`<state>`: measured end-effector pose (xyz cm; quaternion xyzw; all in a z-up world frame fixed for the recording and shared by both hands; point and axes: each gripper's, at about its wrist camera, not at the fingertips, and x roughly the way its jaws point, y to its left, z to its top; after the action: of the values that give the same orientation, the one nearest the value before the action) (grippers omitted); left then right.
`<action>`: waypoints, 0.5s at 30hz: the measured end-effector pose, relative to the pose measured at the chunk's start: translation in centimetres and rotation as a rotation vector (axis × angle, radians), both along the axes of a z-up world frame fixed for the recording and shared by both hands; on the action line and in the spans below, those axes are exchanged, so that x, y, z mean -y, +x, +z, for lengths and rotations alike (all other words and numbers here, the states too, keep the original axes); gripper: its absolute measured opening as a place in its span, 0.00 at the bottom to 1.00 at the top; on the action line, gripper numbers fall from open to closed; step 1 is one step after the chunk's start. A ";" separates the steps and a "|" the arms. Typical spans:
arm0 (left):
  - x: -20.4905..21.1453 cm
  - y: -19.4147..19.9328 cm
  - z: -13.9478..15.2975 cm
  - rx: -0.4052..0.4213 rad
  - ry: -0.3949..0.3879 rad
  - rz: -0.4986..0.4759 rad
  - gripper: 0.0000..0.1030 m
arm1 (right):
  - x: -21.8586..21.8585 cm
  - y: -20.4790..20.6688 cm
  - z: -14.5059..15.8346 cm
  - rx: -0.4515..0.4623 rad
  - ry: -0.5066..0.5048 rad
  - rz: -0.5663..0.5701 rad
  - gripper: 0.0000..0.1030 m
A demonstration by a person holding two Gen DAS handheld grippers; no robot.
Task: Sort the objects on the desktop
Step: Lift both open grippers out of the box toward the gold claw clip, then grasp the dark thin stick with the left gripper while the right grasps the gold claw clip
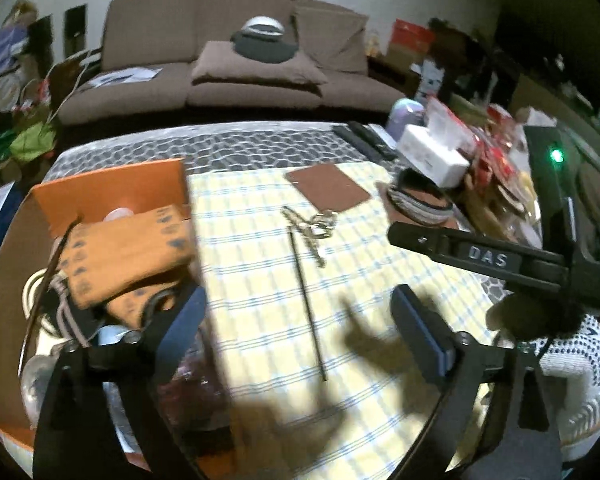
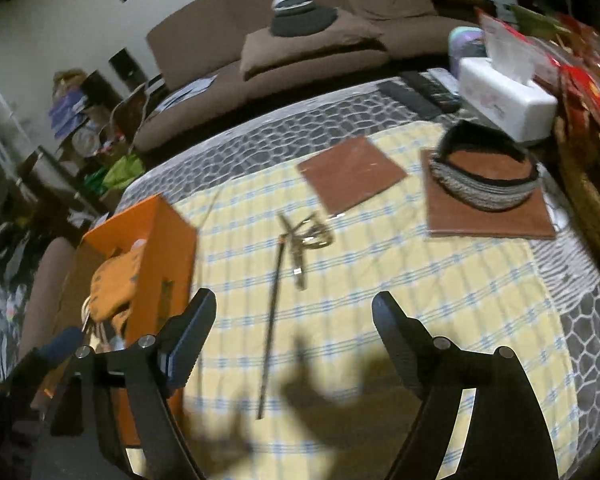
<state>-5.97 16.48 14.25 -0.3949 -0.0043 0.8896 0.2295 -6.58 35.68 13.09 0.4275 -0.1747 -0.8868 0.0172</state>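
A long thin dark stick (image 1: 306,292) (image 2: 271,320) lies on the yellow checked cloth, its far end by a bunch of keys (image 1: 314,228) (image 2: 306,240). A brown square mat (image 1: 327,186) (image 2: 352,178) lies behind them. A stack of hairbands (image 2: 484,178) (image 1: 420,202) rests on a second brown mat (image 2: 492,216). An orange box (image 1: 112,192) (image 2: 148,248) at the left holds an orange patterned pouch (image 1: 128,252) (image 2: 114,284) and other items. My left gripper (image 1: 298,316) is open above the cloth, over the stick. My right gripper (image 2: 294,320) is open and empty; it shows in the left wrist view (image 1: 480,256).
A white tissue box (image 2: 508,96) (image 1: 432,156), remote controls (image 2: 420,92) (image 1: 366,140) and a pile of red packets (image 2: 580,80) crowd the table's right back. A brown sofa (image 1: 228,56) stands behind the table. The grey patterned cover (image 2: 588,344) edges the cloth.
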 end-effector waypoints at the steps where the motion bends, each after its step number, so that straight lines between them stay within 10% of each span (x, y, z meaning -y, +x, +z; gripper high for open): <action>1: -1.0 0.1 -0.2 -0.002 -0.006 -0.012 0.98 | -0.7 0.1 -0.3 0.004 -0.004 -0.005 0.80; 15: -7.5 -1.0 -4.3 -0.003 -0.056 -0.029 1.00 | -6.9 0.5 -3.3 0.068 0.071 -0.085 0.79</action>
<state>-6.95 23.97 9.92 -0.4000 0.0267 0.8865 0.2313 -6.07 42.60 9.83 0.4501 -0.1614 -0.8773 -0.0414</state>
